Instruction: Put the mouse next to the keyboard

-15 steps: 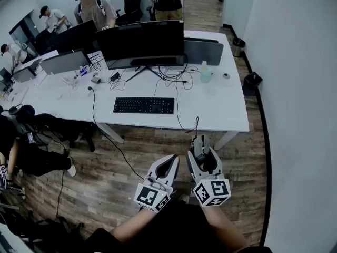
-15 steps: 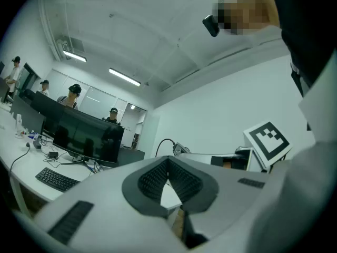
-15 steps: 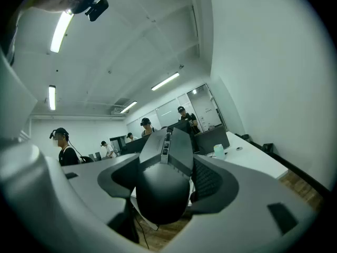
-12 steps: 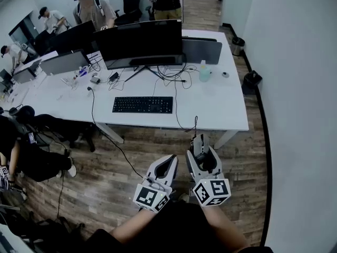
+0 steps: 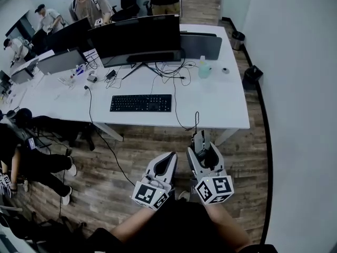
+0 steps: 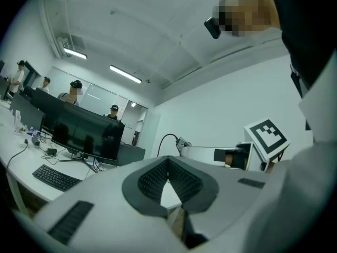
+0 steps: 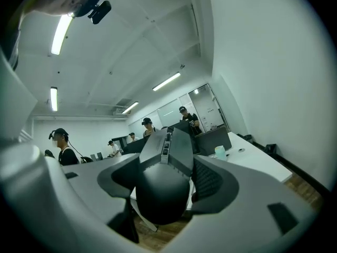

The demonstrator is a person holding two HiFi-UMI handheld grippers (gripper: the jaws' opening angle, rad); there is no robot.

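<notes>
Right claw spread wide, clamped on the mouse: matte black rounded shell, grey angular front, cable running up to the desk. Held above the wood floor, well apart from the keyboard. Left claw closed, empty.

Long white desk on wood-plank floor, pale wall alongside, strip lights overhead.

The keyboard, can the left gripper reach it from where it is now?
Probably not yet. The keyboard lies on the white table, and the left gripper hangs short of the table's near edge, over the wood floor. Nothing stands between them, so a step forward should do it.
</notes>
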